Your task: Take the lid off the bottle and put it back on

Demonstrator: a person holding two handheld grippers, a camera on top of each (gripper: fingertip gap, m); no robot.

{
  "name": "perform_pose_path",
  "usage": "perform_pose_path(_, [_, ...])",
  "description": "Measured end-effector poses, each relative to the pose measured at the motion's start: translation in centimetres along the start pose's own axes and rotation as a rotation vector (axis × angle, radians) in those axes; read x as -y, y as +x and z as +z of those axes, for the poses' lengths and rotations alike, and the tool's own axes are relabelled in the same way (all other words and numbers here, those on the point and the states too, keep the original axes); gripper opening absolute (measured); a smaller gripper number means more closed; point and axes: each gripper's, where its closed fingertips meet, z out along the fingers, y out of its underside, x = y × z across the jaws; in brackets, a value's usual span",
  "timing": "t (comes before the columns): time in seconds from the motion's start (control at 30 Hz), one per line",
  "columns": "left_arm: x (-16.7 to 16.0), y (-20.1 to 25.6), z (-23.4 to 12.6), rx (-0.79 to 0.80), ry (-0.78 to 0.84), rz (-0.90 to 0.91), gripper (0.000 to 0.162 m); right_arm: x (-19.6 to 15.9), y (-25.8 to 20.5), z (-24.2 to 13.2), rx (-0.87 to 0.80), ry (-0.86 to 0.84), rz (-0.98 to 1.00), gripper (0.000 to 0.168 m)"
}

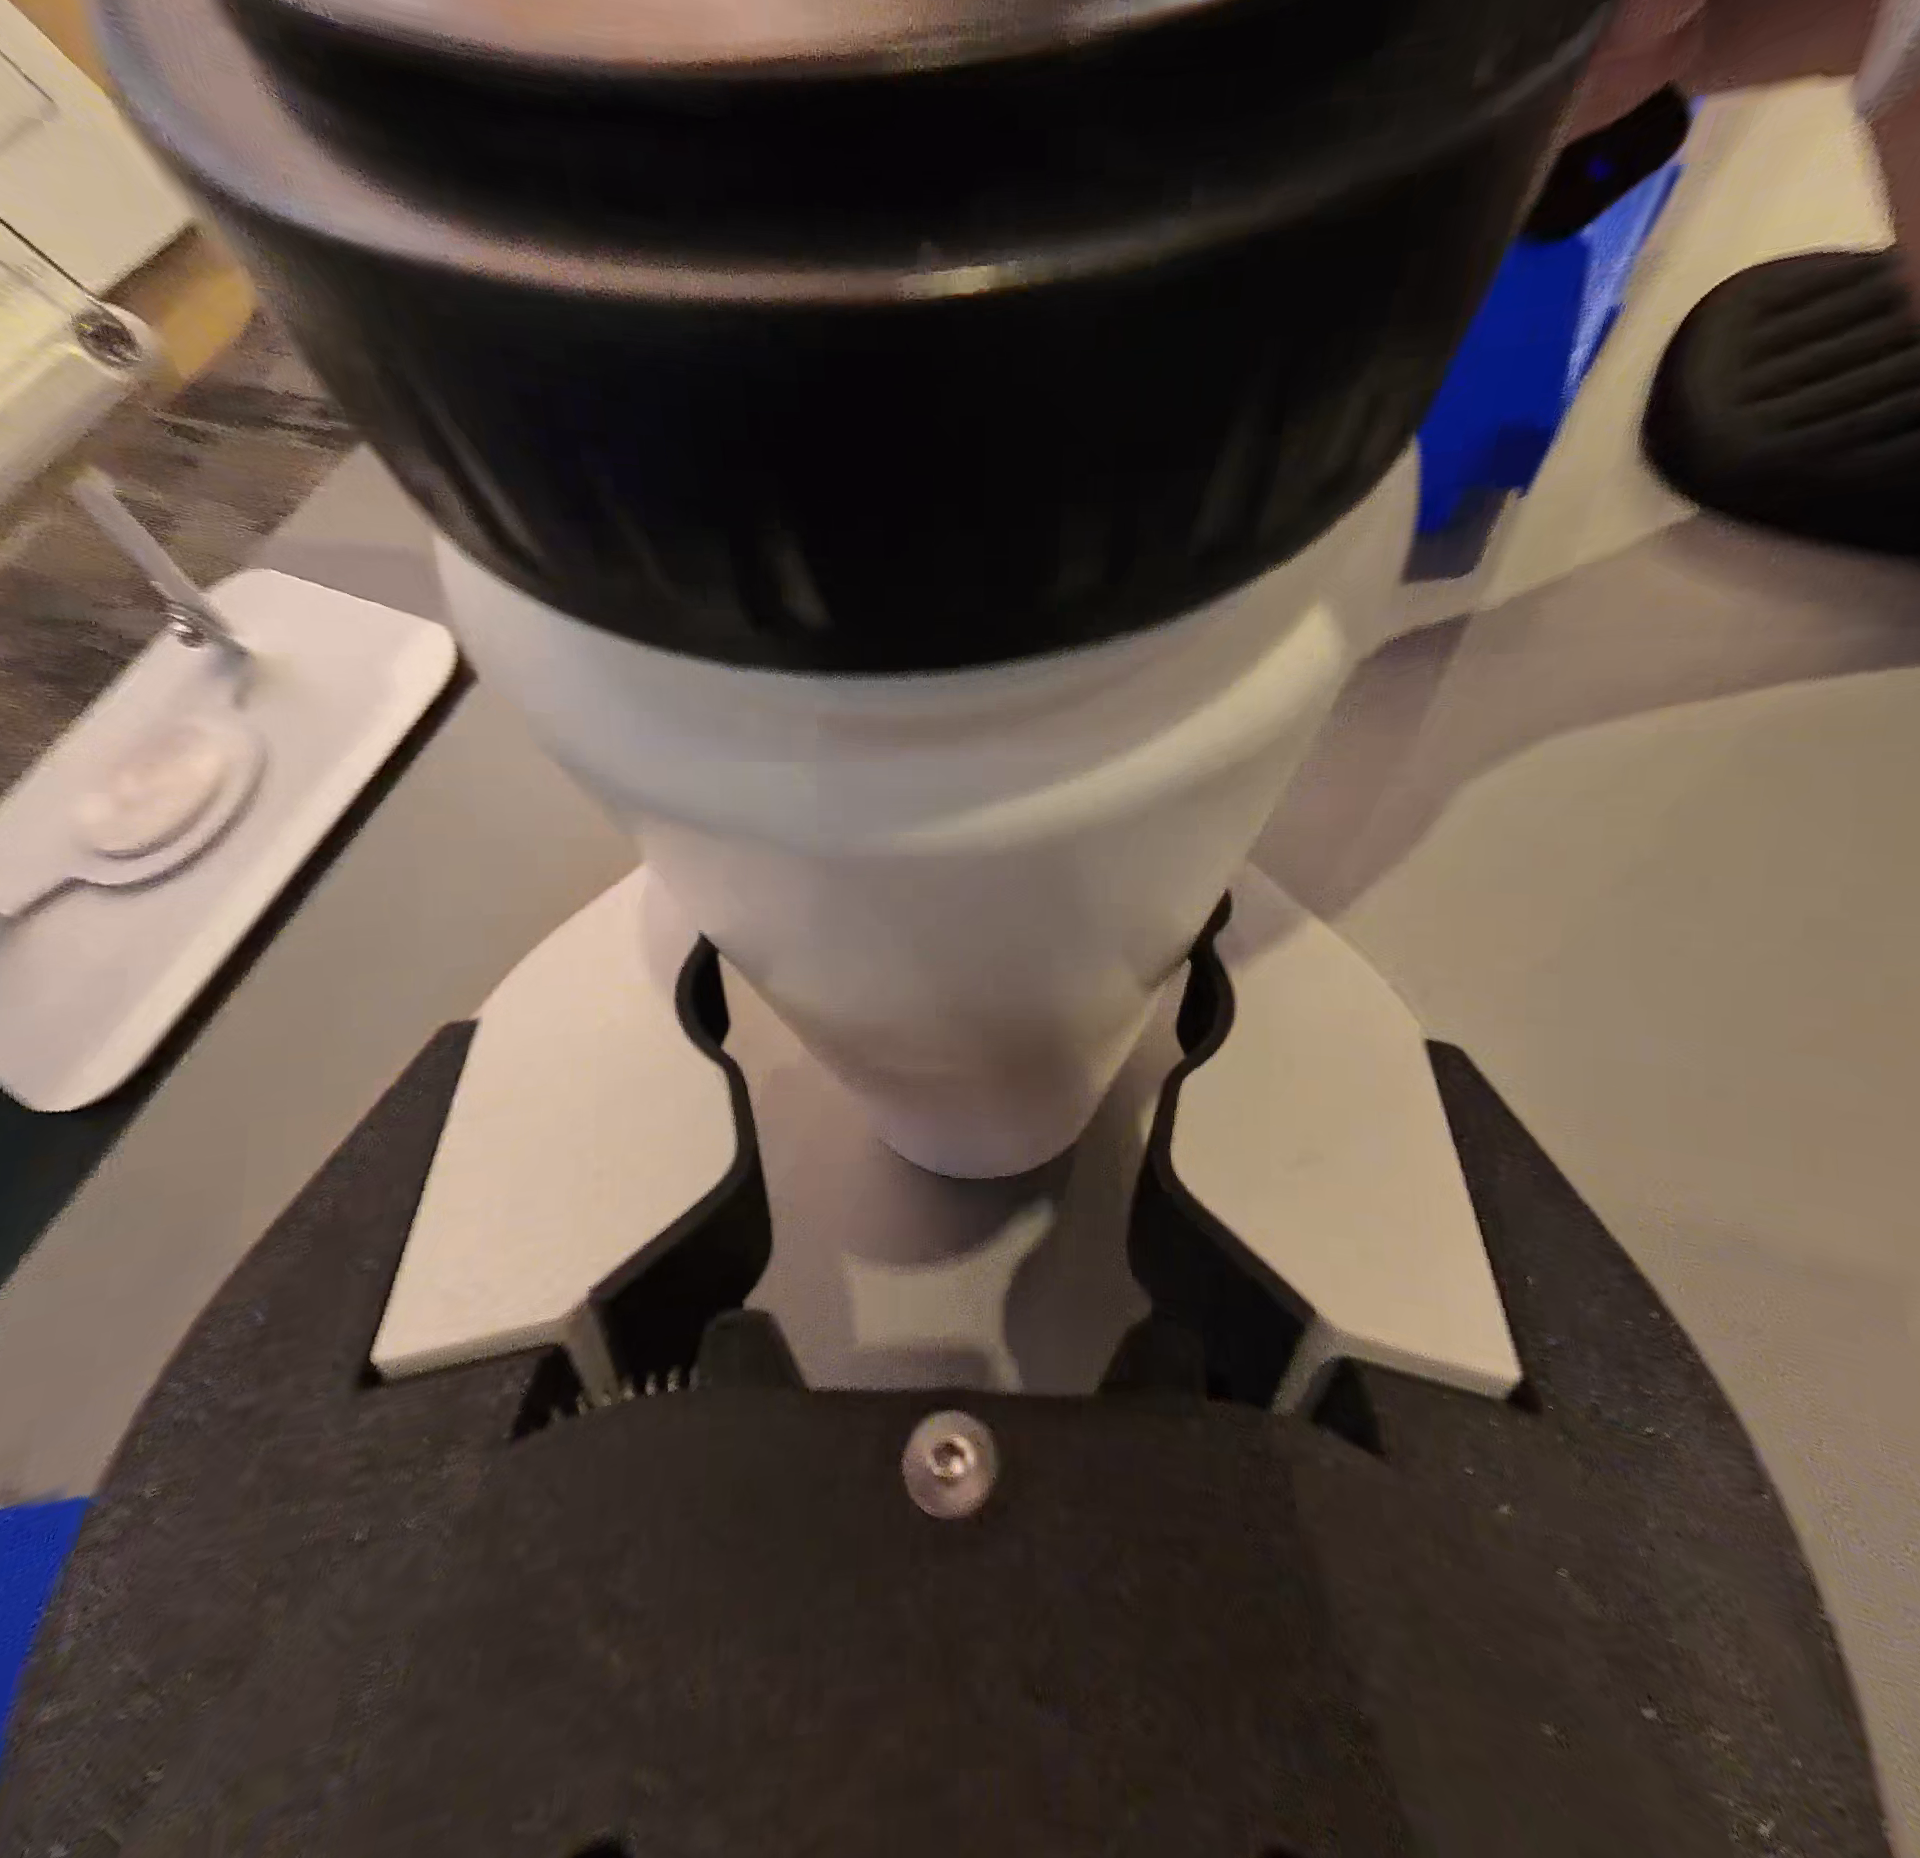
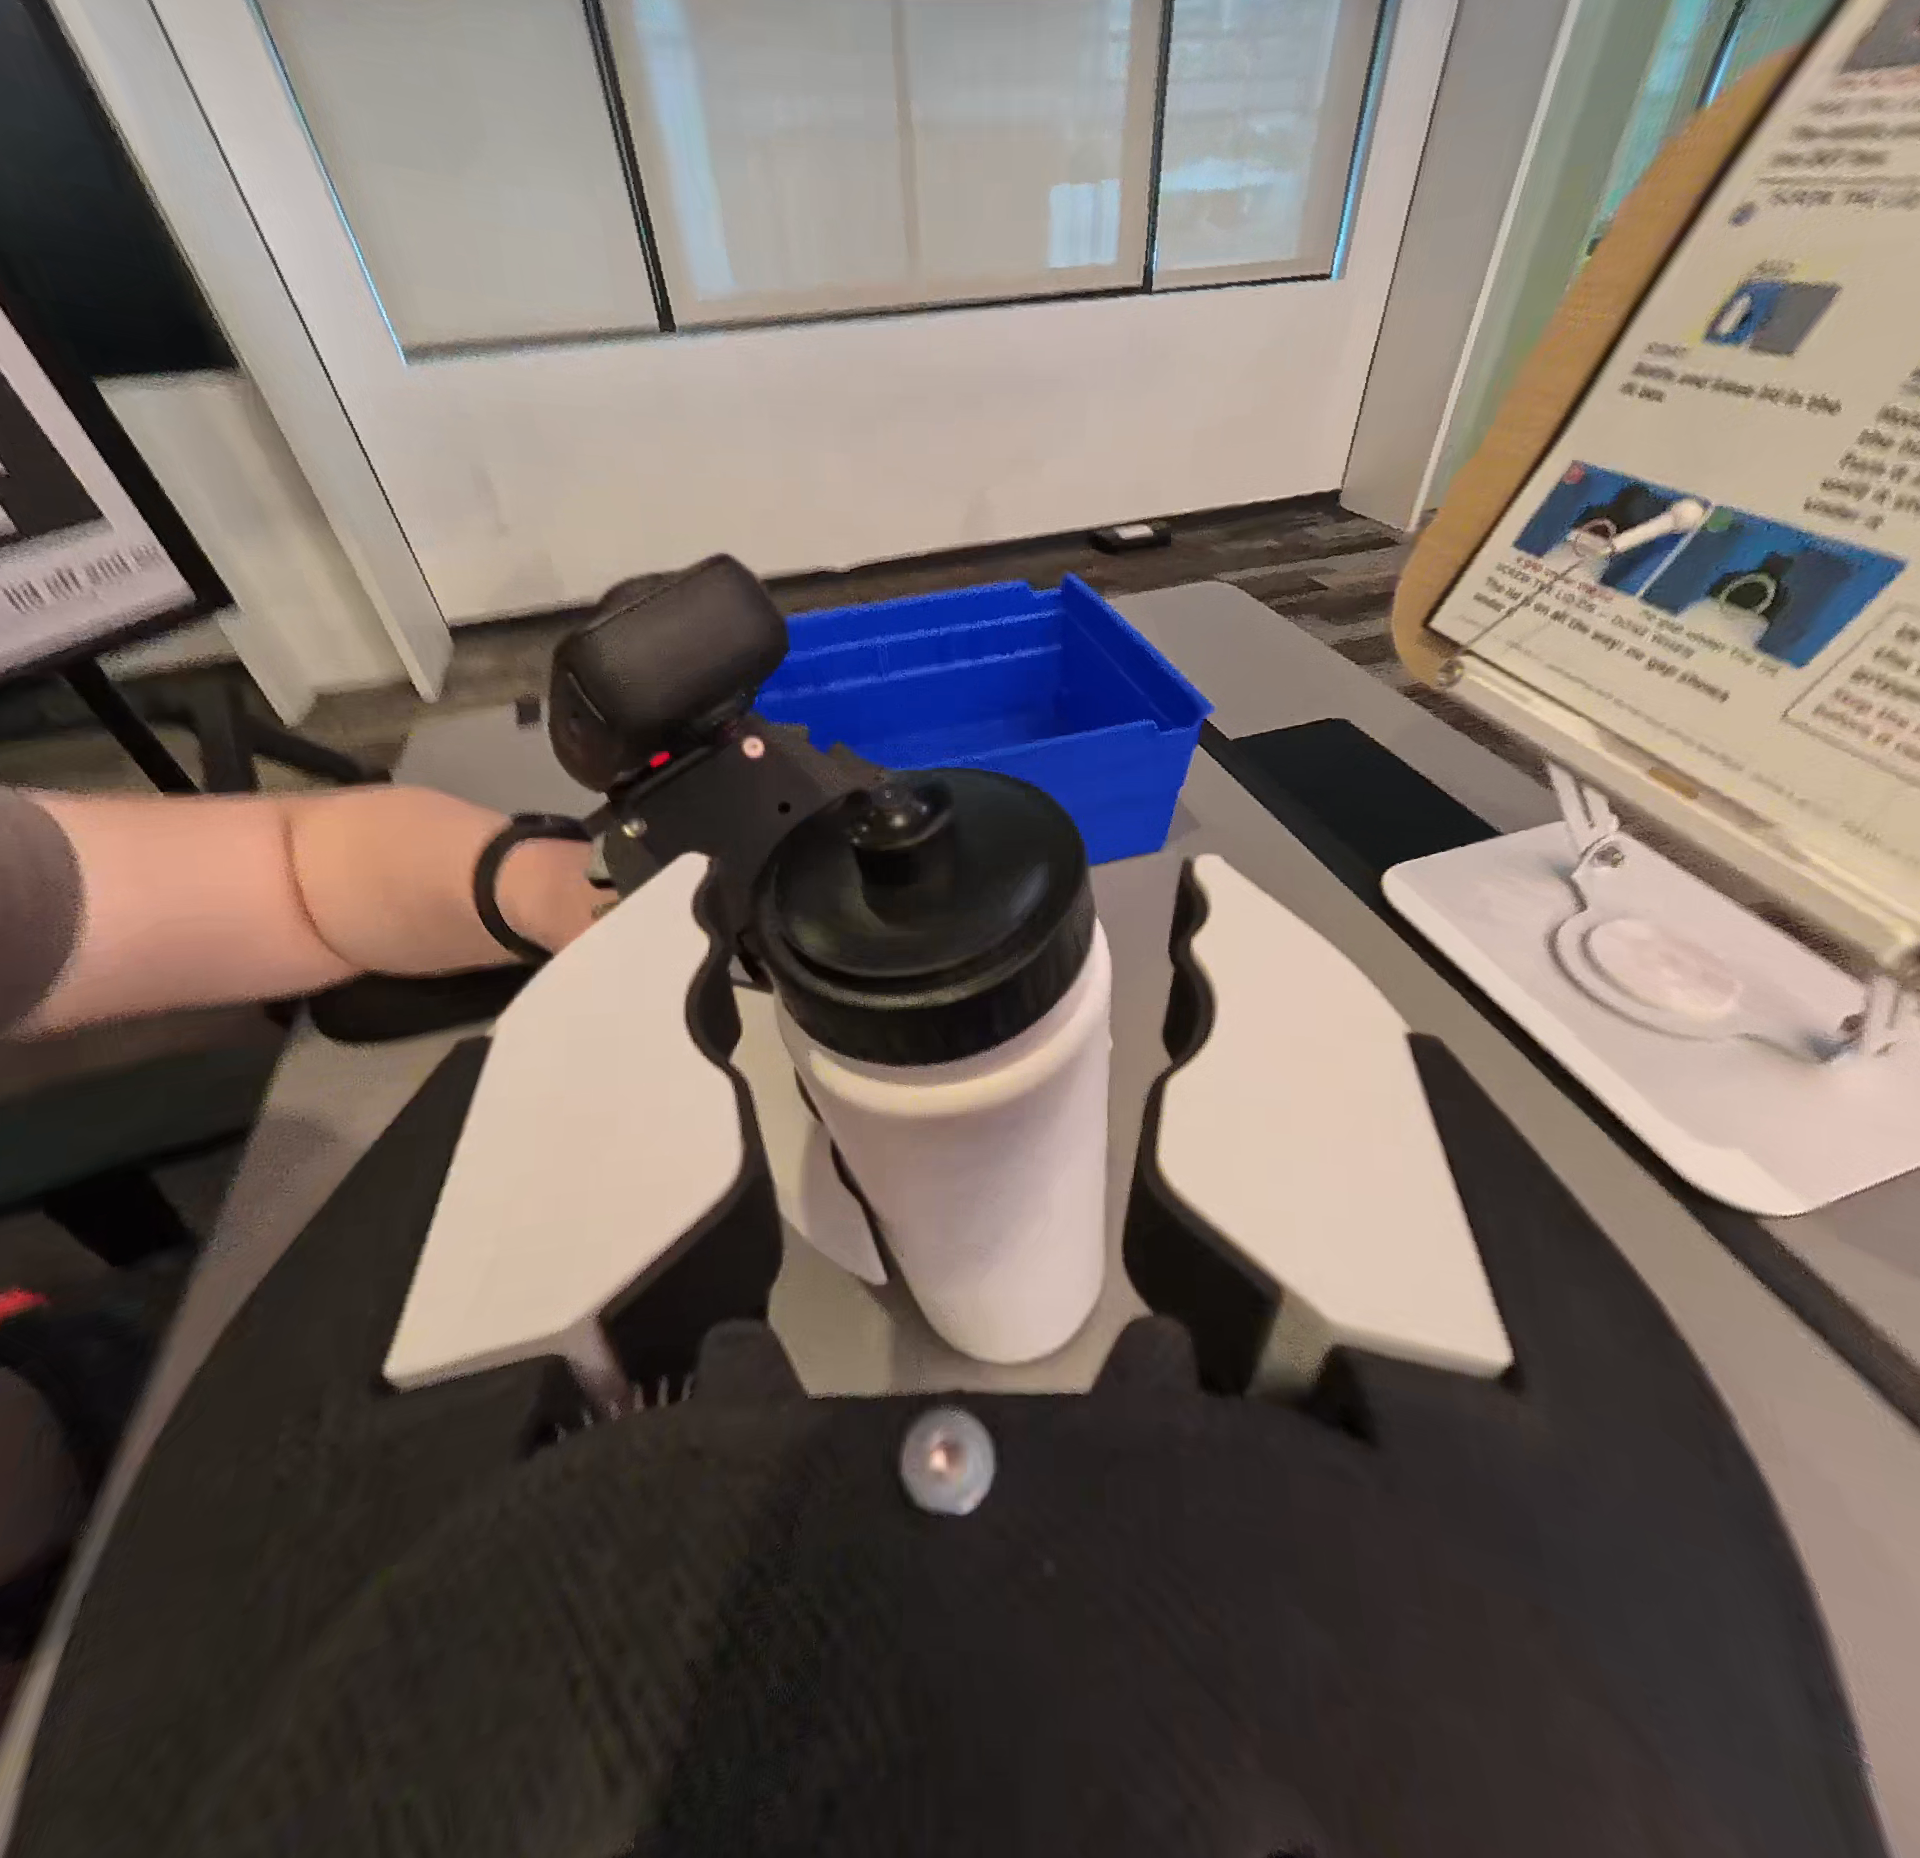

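**Op A:** Nearest in my left wrist view: the left tongs clamp the white bottle low on its body, black ridged pads pressed to both sides. The bottle's foot hangs clear of the grey table. Smooth matte plastic, tapering in this lens; the black lid fills the top of the picture, its skirt finely ribbed.

**Op B:** My right wrist view adds what yours hides: the lid is seated on the bottle, with a stubby spout on its domed top. The right tongs stand spread, white fingers either side of the bottle and not touching it.

**Op A:** Can you see my tool?

**Op B:** Yes, the left tongs' black body sits behind the bottle, a hand on it from the left. Only one of its white fingers shows below the lid.

**Op A:** Farther out?

**Op B:** A blue plastic bin, rectangular, on the table beyond the bottle. At right, a white stand carrying a tilted instruction sheet.

**Op A:** I see that stand's base at my left, blurred; the bin is only a blue patch at my right.
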Motion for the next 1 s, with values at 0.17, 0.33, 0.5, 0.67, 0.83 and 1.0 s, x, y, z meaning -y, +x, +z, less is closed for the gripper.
perform_pose_path(0.17, [-0.5,0.1,0.8,0.023,-0.001,0.012,0.087,-2.2,-0.3,1.5,-0.068,-0.124,-0.155,0.083])
perform_pose_path(0.33, [-0.3,0.1,1.1,0.020,0.037,-0.027,0.087,-2.5,-0.1,1.8,-0.043,-0.107,-0.053,0.083])
perform_pose_path(0.5, [-0.2,0.6,1.3,-0.018,0.065,-0.075,0.087,-2.0,0.3,1.4,-0.038,-0.060,-0.016,0.074])
perform_pose_path(0.67, [-0.1,0.9,1.4,-0.045,0.082,-0.089,0.087,-2.1,0.4,1.5,-0.061,-0.058,-0.089,0.073])
perform_pose_path(0.83, [0.0,1.1,1.5,-0.062,0.101,-0.106,0.087,-2.2,0.5,1.4,-0.038,-0.053,-0.061,0.073])
perform_pose_path(1.0, [0.0,1.2,1.5,-0.060,0.091,-0.116,0.087,-2.1,0.7,1.4,-0.088,-0.072,-0.070,0.073])
